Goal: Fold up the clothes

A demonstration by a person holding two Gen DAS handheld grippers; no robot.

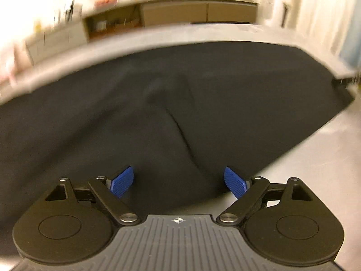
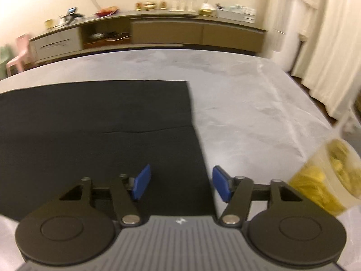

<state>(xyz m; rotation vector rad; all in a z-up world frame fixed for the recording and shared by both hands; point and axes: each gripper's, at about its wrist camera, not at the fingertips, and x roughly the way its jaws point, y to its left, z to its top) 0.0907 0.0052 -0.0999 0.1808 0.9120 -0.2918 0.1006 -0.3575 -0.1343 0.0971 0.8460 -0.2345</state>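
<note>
Closest to the lens in the left wrist view, the left gripper [image 1: 178,181] is seen with its blue pads [image 1: 123,181] spread well apart and nothing held between them. Beyond and beneath the pads, a black garment [image 1: 158,113] is spread over a grey table [image 1: 327,149], filling most of that view; a raised crease is seen running down its middle toward the gripper, and one corner is draped over the far right edge of the table. This view is blurred, so finer detail of the fabric cannot be told.

From the right wrist view, the right gripper [image 2: 180,184] is likewise shown with its blue pads [image 2: 141,184] held apart and empty. It is positioned over the right edge of the black garment [image 2: 101,117], which is laid flat on the grey table [image 2: 248,113], with a straight right border and a faint horizontal fold line across it. One pad is seen over the cloth, the other over bare tabletop. A clear container of yellow material [image 2: 327,176] is placed just to the right of the gripper. A long sideboard [image 2: 180,31] is visible along the far wall.
</note>
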